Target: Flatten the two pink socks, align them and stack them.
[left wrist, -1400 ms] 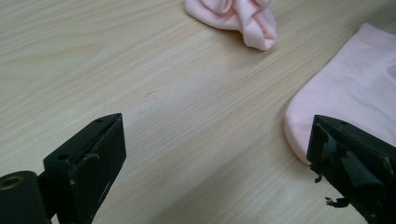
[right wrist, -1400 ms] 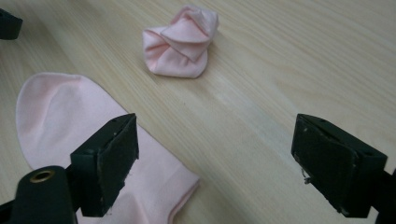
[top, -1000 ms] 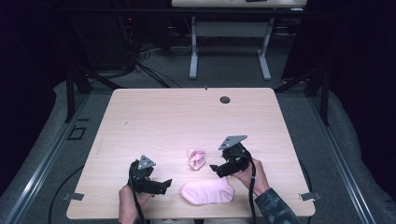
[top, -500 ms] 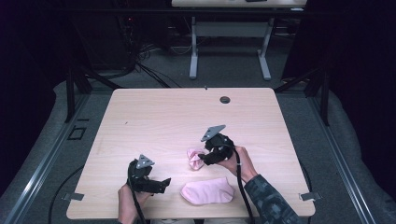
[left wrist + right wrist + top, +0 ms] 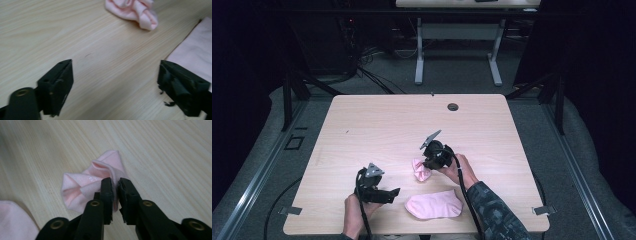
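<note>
Right gripper [image 5: 115, 185] pinches crumpled sock [image 5: 92, 186]; flat sock [image 5: 434, 204] nearby, L gripper [image 5: 115, 82] agape

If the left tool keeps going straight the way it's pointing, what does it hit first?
Probably the crumpled pink sock, which lies ahead beyond bare table. The left tool is open, and the flat pink sock sits off to one side by one jaw, so it might brush that first; depth is unclear.
</note>
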`<state>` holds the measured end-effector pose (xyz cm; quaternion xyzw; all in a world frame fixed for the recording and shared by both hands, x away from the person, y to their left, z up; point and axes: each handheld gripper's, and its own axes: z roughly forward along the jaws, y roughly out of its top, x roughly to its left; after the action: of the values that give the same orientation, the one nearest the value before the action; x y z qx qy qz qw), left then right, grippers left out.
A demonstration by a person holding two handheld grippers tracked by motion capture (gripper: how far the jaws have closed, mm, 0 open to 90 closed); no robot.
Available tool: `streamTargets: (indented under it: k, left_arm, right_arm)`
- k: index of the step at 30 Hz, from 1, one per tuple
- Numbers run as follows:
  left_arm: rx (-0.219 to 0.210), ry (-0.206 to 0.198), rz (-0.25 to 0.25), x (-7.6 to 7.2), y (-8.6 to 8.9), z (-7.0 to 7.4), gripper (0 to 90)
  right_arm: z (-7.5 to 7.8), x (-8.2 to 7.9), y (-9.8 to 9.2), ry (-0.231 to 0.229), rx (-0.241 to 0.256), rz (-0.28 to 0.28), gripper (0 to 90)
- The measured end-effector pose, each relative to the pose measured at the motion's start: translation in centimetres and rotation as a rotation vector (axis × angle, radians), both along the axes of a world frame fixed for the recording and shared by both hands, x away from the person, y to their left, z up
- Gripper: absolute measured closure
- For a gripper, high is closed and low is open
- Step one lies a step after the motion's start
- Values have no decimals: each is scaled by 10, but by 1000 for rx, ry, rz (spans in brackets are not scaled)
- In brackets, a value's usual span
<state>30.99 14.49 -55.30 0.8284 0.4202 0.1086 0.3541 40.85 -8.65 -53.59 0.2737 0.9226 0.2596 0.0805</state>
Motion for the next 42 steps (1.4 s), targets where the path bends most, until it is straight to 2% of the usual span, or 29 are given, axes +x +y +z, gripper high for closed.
streamTargets:
  k: [1, 2, 3, 5, 7, 8, 9, 11, 13, 15, 16, 19, 21, 24, 27, 29, 32, 33, 35, 37, 38, 39, 40, 42]
  left_arm:
    - [4, 1, -16, 3, -7, 0, 179]
    - [1, 9, -37, 7, -14, 0, 214]
    - [-1, 16, -48, 11, -21, -1, 242]
    - [6, 27, -77, 20, -35, -1, 259]
    - [15, 46, -83, 29, -45, -2, 310]
    - [7, 62, -83, 33, -50, -4, 339]
    - [16, 65, -71, 37, -53, -5, 372]
    - [-2, 83, -78, 42, -57, -6, 449]
    - [16, 66, -67, 45, -61, -8, 569]
    - [14, 58, -61, 47, -61, -9, 703]
    - [17, 52, -63, 47, -61, -9, 768]
    - [37, 19, -61, 45, -62, -6, 851]
    - [65, -14, -60, 42, -61, -1, 858]
    - [104, -93, -56, 36, -56, 15, 859]
    - [135, -149, -56, 30, -55, 30, 858]
    - [166, -187, -68, 25, -57, 39, 857]
    - [207, -232, -121, 19, -64, 46, 851]
    - [211, -224, -152, 17, -68, 45, 849]
    - [212, -214, -177, 16, -76, 40, 825]
    - [208, -172, -222, 16, -83, 31, 749]
    - [205, -159, -225, 16, -84, 28, 698]
    - [168, -130, -230, 17, -82, 25, 634]
    - [142, -123, -222, 17, -80, 25, 552]
    - [106, -120, -193, 18, -72, 26, 474]
  right_arm:
    - [1, 1, -2, 13, 5, -2, 844]
    - [1, 0, -2, 17, 31, -17, 851]
    - [2, 0, -3, 19, 22, -13, 854]
    - [2, 0, -4, 28, 34, -21, 858]
    - [1, -2, -3, 26, 40, -32, 861]
    - [0, -2, -4, 27, 40, -33, 863]
    - [-1, -3, -4, 27, 49, -37, 863]
    - [-2, -4, -7, 40, 59, -35, 864]
    - [-2, -5, -9, 48, 78, -46, 865]
    - [0, -7, -12, 55, 107, -53, 866]
    - [1, -8, -13, 46, 122, -59, 866]
    - [8, -12, -18, 36, 149, -74, 867]
    - [13, -14, -22, 27, 172, -84, 867]
    - [23, -20, -30, 7, 203, -110, 868]
    - [30, -24, -39, 5, 236, -138, 868]
    - [31, -27, -44, 1, 259, -157, 868]
    - [32, -31, -57, 4, 267, -200, 868]
    - [31, -32, -60, 7, 267, -209, 868]
    - [28, -33, -67, 16, 247, -236, 867]
    - [21, -32, -72, 25, 228, -262, 866]
    - [17, -32, -73, 29, 220, -268, 865]
    - [13, -31, -74, 37, 201, -271, 864]
    - [9, -30, -76, 41, 184, -276, 863]
    - [3, -28, -79, 44, 157, -284, 861]
